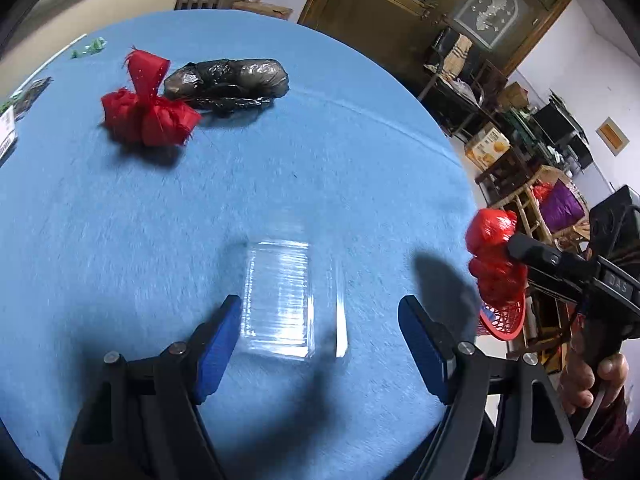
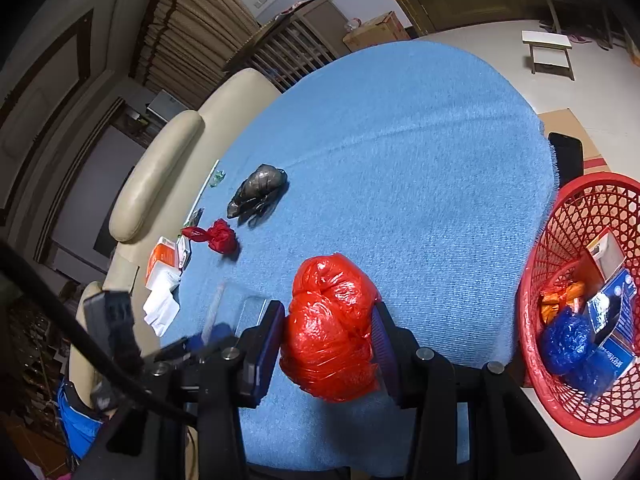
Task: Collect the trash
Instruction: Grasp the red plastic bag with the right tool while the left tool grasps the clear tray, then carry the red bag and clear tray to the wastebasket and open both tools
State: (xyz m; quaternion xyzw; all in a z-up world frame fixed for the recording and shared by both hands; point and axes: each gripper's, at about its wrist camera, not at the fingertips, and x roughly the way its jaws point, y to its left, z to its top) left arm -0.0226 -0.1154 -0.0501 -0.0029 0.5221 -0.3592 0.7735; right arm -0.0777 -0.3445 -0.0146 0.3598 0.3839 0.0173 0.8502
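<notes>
My right gripper [image 2: 328,332] is shut on a crumpled red plastic bag [image 2: 330,326] and holds it above the near edge of the blue table; the bag also shows in the left wrist view [image 1: 494,258]. My left gripper [image 1: 320,320] is open, its blue pads on either side of a clear plastic container [image 1: 284,300] lying on the blue cloth [image 1: 120,220]. A red net bundle [image 1: 146,106] and a black plastic bag [image 1: 228,82] lie farther back. A red mesh basket [image 2: 536,320] with several pieces of trash stands right of the table.
Small green scraps [image 1: 90,48] and printed packets [image 1: 16,112] lie at the table's far left edge. A cream sofa [image 2: 160,172] sits behind the table. White tissues and an orange box [image 2: 162,280] lie on the sofa. Cluttered shelves [image 1: 520,120] stand at right.
</notes>
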